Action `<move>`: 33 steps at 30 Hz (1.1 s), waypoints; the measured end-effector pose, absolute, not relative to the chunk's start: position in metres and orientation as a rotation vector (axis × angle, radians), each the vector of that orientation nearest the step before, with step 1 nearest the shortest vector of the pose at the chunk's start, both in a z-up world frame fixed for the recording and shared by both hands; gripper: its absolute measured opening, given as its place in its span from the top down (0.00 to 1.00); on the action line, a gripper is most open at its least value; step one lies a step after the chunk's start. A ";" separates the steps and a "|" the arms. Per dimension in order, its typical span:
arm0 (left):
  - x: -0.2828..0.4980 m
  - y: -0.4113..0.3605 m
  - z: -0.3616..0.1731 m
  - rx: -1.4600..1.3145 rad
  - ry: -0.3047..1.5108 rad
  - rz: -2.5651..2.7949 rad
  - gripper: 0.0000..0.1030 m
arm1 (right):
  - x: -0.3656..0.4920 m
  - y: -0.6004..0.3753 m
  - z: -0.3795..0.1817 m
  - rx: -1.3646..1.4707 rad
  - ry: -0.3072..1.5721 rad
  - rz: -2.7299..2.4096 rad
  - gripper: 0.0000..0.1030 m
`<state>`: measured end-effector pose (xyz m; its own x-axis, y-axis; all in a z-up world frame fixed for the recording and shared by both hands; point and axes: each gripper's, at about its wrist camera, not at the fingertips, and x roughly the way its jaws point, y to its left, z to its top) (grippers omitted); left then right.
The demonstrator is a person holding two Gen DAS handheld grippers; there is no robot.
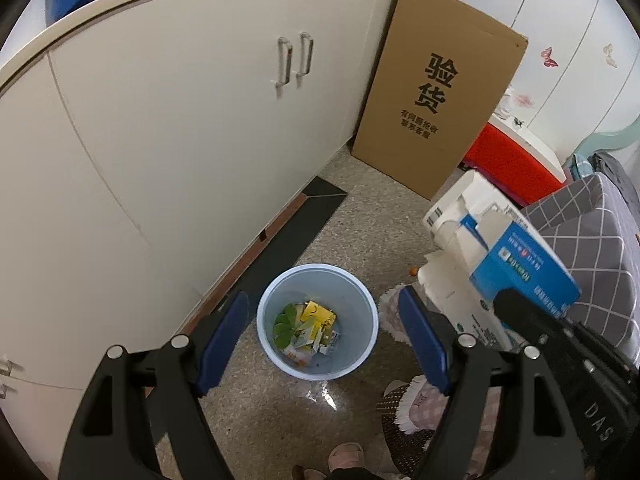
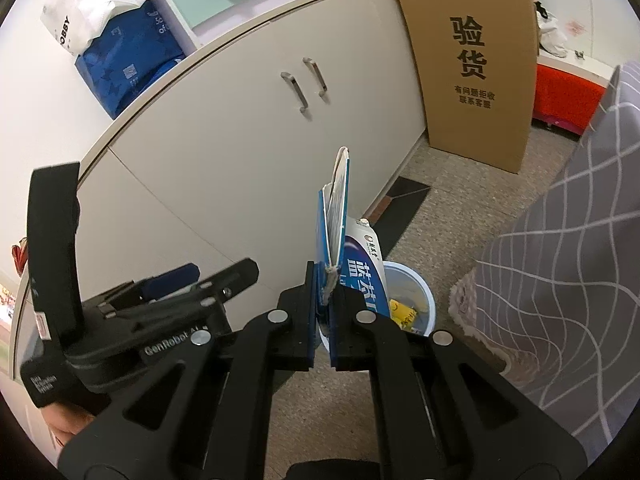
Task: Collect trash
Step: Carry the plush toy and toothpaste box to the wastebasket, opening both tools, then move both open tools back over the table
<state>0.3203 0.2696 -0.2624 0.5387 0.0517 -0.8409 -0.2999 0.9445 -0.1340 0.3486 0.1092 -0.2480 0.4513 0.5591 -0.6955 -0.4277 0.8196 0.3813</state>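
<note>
A light blue trash bin [image 1: 318,322] stands on the speckled floor by the cabinet, holding green leaves and yellow wrappers. My left gripper [image 1: 324,340] is open and empty, held above the bin. My right gripper [image 2: 324,308] is shut on a torn blue and white carton [image 2: 334,220], held upright above and left of the bin [image 2: 408,304]. In the left wrist view the carton [image 1: 492,264] hangs to the right of the bin, with the right gripper's body [image 1: 560,340] behind it.
A white cabinet [image 1: 180,120] runs along the left. A tall cardboard box [image 1: 436,96] leans at its far end. A grey checked cloth [image 1: 592,248] covers furniture on the right. A red box [image 1: 512,160] sits behind. Slippers [image 1: 416,404] lie on the floor near the bin.
</note>
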 end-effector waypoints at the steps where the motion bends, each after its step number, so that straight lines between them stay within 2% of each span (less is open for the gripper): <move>1: 0.319 0.273 -0.262 -0.275 0.982 0.222 0.26 | 0.349 0.112 -0.247 0.160 0.916 0.616 0.95; 8: 0.313 0.303 -0.257 -0.298 0.961 0.355 0.24 | 0.364 0.137 -0.250 0.159 0.892 0.602 0.94; 10: 0.312 0.309 -0.257 -0.310 0.960 0.382 0.24 | 0.368 0.140 -0.257 0.162 0.914 0.598 0.89; 11: 0.311 0.311 -0.257 -0.316 0.962 0.385 0.24 | 0.369 0.139 -0.258 0.157 0.915 0.584 0.76; 12: 0.311 0.312 -0.257 -0.323 0.966 0.385 0.24 | 0.368 0.137 -0.258 0.158 0.904 0.584 0.44; 13: 0.310 0.313 -0.258 -0.326 0.968 0.383 0.24 | 0.366 0.134 -0.257 0.161 0.882 0.583 0.35; 20: 0.302 0.304 -0.247 -0.361 0.949 0.350 0.24 | 0.352 0.109 -0.239 0.141 0.842 0.536 0.35; 33: 0.277 0.210 -0.161 -0.279 0.787 0.213 0.20 | 0.308 0.014 -0.160 0.248 0.672 0.481 0.32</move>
<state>0.2773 0.2100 -0.1610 0.6875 0.0842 -0.7213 -0.2904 0.9422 -0.1669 0.3084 0.0139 -0.1602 0.6788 0.5021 -0.5358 -0.3454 0.8623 0.3704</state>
